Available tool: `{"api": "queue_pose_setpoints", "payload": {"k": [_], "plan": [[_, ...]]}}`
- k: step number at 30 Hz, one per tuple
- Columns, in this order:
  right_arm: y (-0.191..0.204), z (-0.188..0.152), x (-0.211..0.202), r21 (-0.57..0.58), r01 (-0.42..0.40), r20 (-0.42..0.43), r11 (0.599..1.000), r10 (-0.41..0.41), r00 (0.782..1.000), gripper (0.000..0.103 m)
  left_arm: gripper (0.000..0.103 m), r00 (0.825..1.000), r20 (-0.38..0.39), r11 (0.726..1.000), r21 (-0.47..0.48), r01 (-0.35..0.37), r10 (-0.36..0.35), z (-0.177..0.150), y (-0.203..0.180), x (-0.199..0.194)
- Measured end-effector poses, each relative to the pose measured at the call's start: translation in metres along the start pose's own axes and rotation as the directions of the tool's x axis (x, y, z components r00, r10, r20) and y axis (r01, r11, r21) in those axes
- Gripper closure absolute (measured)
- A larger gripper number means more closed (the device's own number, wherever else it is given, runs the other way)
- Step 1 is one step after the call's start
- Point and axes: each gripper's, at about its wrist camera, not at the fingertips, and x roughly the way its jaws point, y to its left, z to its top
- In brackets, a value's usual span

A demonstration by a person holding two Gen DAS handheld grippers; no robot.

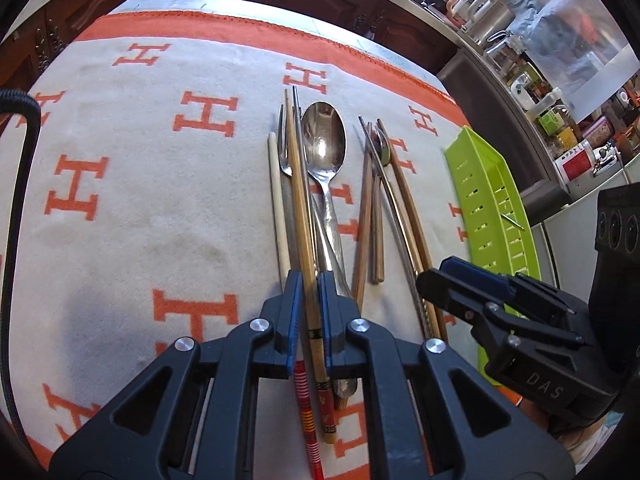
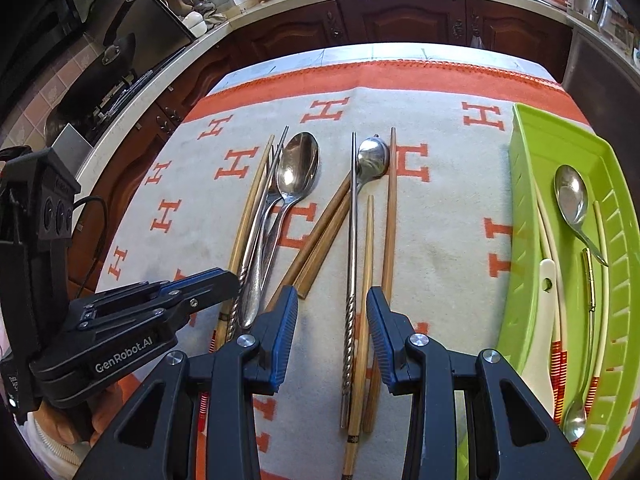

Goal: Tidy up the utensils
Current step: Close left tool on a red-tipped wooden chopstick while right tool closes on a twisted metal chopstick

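Utensils lie on a cream cloth with orange H letters. My left gripper [image 1: 310,280] is shut on a bamboo chopstick [image 1: 300,200] in the left pile, beside a large spoon [image 1: 324,140], a fork [image 1: 285,152] and a white chopstick [image 1: 278,200]. My right gripper [image 2: 332,296] is open above a twisted metal chopstick [image 2: 352,240] and bamboo chopsticks [image 2: 366,280]; it also shows in the left wrist view [image 1: 440,280]. A small spoon [image 2: 372,158] lies further off. The green tray [image 2: 524,200] at the right holds a spoon [image 2: 572,196], a white spatula [image 2: 546,300] and chopsticks.
Dark wood cabinets and a counter run behind the table. A stove with a pan [image 2: 116,60] is at the far left. Jars and containers [image 1: 560,120] crowd the counter at the right. A black cable [image 1: 16,200] hangs at the left.
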Motion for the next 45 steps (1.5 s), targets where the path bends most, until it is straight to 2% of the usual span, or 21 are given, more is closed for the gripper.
{"api": "queue_pose_setpoints", "payload": {"k": [9,18,25,35,38,40,45], "plan": [[-0.006,0.000,0.006,0.015,-0.010,-0.009,1.000,0.010,1.000,0.067,0.098,1.000,-0.005,1.000,-0.014,-0.006,0.005,0.005,-0.004,0.015],[-0.010,0.001,0.005,0.026,-0.014,0.005,1.000,0.014,1.000,0.067,0.099,0.999,0.033,1.000,-0.016,-0.003,0.003,0.001,-0.001,-0.001],[0.001,0.004,0.013,-0.020,-0.021,-0.006,1.000,0.021,1.000,0.079,0.099,0.998,0.059,1.000,-0.022,0.008,-0.007,-0.003,0.005,-0.016],[0.003,0.008,0.027,-0.039,0.030,-0.036,0.999,-0.031,0.999,0.080,0.099,0.997,0.075,0.999,-0.040,0.016,-0.013,-0.007,0.013,-0.028],[0.004,0.010,0.031,-0.048,0.042,-0.029,0.998,-0.044,0.999,0.086,0.099,0.996,0.082,0.999,-0.047,0.022,-0.018,-0.007,0.015,-0.030],[0.004,0.011,0.032,-0.047,0.060,-0.024,0.997,-0.061,0.998,0.095,0.099,0.996,0.085,0.999,-0.050,0.022,-0.018,-0.007,0.015,-0.031],[-0.001,0.009,0.027,0.011,0.015,-0.021,1.000,-0.015,1.000,0.097,0.099,0.994,0.108,0.999,-0.050,0.020,-0.015,-0.009,0.014,-0.044]]}}
